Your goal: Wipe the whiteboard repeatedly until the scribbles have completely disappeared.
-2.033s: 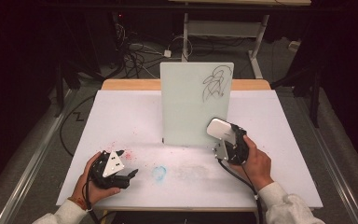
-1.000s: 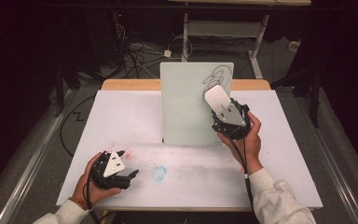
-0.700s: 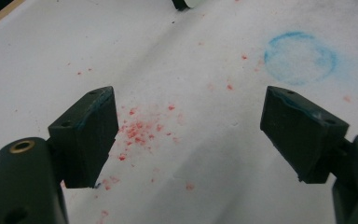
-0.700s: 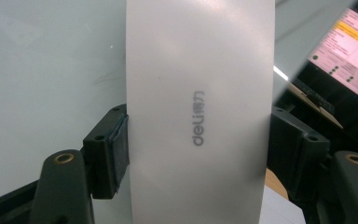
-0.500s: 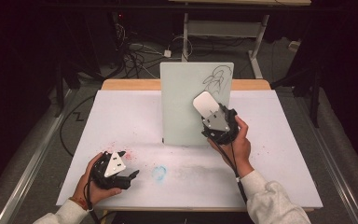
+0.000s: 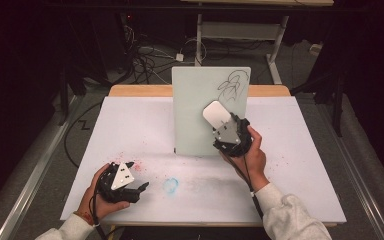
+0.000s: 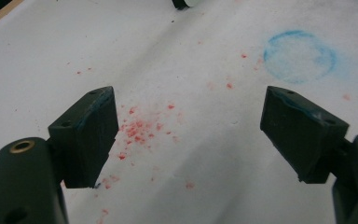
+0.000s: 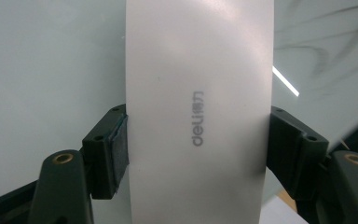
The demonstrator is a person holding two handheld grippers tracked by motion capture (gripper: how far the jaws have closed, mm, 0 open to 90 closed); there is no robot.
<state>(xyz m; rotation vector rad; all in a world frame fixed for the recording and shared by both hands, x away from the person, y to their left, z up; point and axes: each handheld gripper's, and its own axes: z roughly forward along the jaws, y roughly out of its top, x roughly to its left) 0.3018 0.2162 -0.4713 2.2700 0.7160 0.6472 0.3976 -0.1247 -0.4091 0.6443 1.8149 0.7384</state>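
A dark room with cables on the floor lies behind a white-covered table (image 6: 130, 125), and a pale whiteboard (image 6: 200, 100) stands upright near the table's middle, a black scribble (image 6: 232, 86) in its upper right corner.

The right gripper (image 6: 219, 119) is raised in front of the whiteboard's lower right part, its jaws clamped on the two long sides of a white eraser (image 8: 198, 107) with grey "deli" lettering on its back. In the high view the eraser (image 6: 216, 116) lies over the board's face just below the scribble; whether it actually presses on the board I cannot tell. The right hand (image 6: 252, 152) holds the tool from below and to the right of the board.

The left gripper (image 6: 141, 188) rests low, well to the left of the whiteboard's base and nearer the person. Its jaws stand wide apart with nothing between them, just above the sheet. Red specks (image 7: 137, 128) dot the surface under them, and a smudged blue ring (image 7: 299, 57) lies just beyond its right jaw, between the left gripper and the whiteboard's foot. The left hand (image 6: 97, 192) wraps the tool's body.
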